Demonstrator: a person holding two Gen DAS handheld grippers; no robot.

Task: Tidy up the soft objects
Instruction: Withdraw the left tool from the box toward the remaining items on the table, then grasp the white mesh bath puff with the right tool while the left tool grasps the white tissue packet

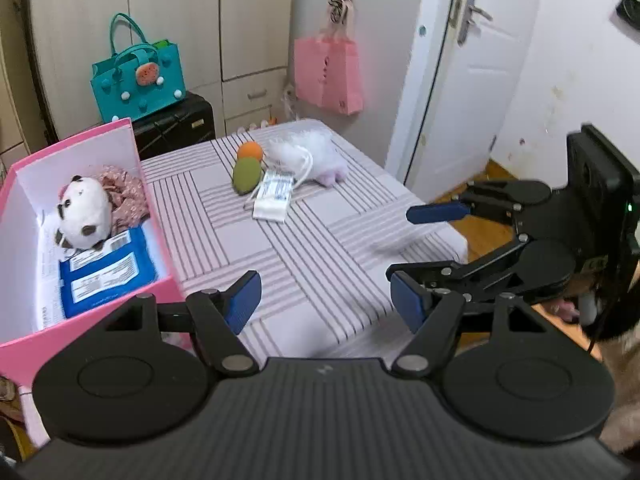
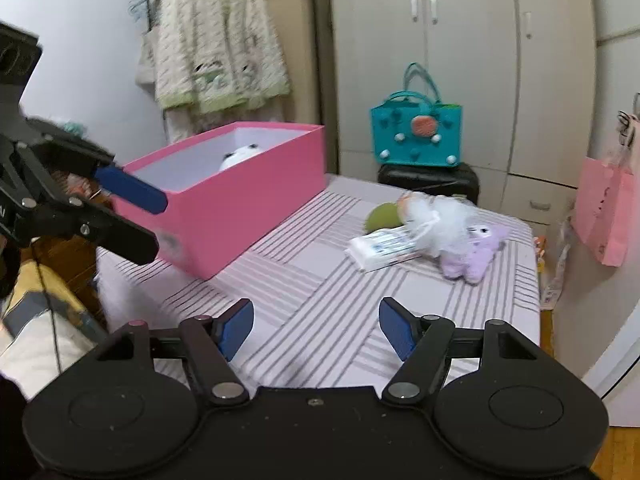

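A pink box (image 1: pixel 90 322) (image 2: pixel 248 204) stands at the table's left and holds a white panda plush (image 1: pixel 84 212), a floral cloth (image 1: pixel 126 194) and a blue packet (image 1: pixel 106 276). At the far side lie an orange ball (image 1: pixel 250 150), a green ball (image 1: pixel 247 174) (image 2: pixel 383 216), a white tissue pack (image 1: pixel 274 196) (image 2: pixel 382 249), a white fluffy mesh bag (image 1: pixel 304 154) (image 2: pixel 442 220) and a purple plush (image 2: pixel 478 254). My left gripper (image 1: pixel 324 300) is open and empty over the near table. My right gripper (image 2: pixel 316 326) is open and empty; it also shows in the left wrist view (image 1: pixel 404 244).
The table has a striped cloth (image 1: pixel 304 248) (image 2: pixel 320 280). A teal bag (image 1: pixel 138 76) (image 2: pixel 416 134) sits on a black case (image 1: pixel 176 124) behind it. A pink bag (image 1: pixel 328 74) (image 2: pixel 604 210) hangs near a white door (image 1: pixel 464 80). A robe (image 2: pixel 216 40) hangs behind the box.
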